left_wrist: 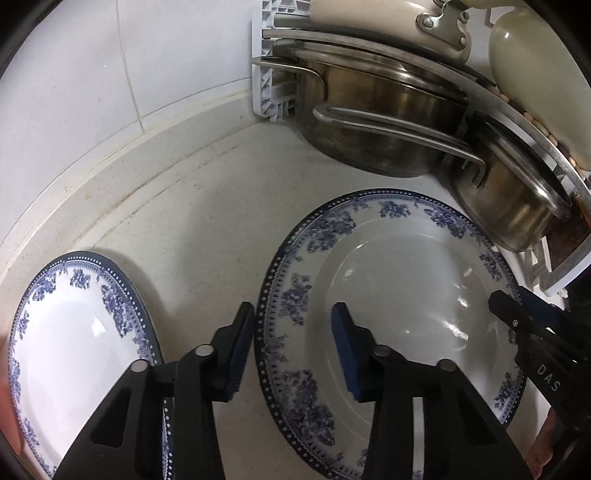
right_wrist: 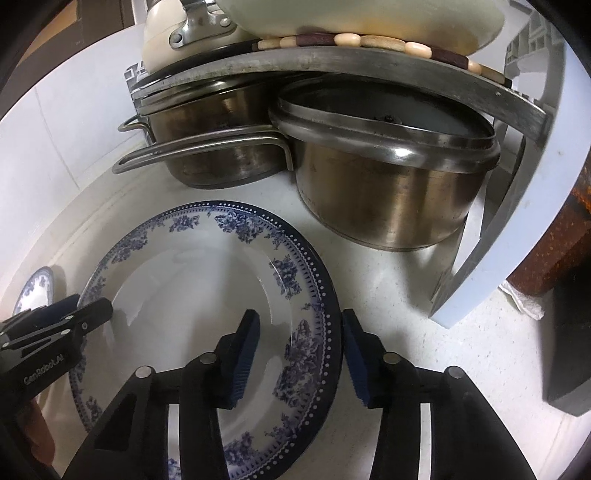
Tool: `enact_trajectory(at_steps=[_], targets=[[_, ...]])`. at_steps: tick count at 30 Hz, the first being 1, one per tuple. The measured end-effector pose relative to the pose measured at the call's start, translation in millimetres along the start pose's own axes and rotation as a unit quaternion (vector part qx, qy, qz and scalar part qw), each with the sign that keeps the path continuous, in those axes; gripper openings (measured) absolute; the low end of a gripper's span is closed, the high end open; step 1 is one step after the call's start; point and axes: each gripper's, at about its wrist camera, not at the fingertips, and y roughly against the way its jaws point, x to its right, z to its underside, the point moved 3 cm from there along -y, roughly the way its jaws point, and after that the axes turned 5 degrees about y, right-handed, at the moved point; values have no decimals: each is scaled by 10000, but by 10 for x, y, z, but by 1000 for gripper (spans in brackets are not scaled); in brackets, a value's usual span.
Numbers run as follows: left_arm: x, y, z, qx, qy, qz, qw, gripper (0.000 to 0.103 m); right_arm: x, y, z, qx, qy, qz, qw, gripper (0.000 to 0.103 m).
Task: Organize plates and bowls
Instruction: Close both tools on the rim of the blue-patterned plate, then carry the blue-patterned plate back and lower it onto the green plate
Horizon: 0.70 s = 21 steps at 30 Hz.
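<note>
A home kitchen is showing here: steel pots (right_wrist: pixel 388 177) with lids and long handles are sitting under a metal rack shelf (right_wrist: pixel 332 62), a cream kettle (right_wrist: pixel 173 33) is resting above, blue-patterned plates (left_wrist: pixel 399 295) are lying on a pale speckled surface (left_wrist: pixel 207 206), and white tiles (left_wrist: pixel 92 74) are backing it.

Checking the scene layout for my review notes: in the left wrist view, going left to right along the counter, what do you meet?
Smaller blue-patterned plate → left tool, straddling the large plate's left rim → large blue-patterned plate → right tool at its right rim.
</note>
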Motion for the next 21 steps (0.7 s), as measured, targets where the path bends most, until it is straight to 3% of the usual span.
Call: enact_trajectory(at_steps=[14,21], targets=[[-24,220,107,146,93,-127,9998,35,60,92,28,102,48,-26,9999,37],[-113,602,217,309,307,-201,9988,35,6,385,50,286,175,-75,9994,37]])
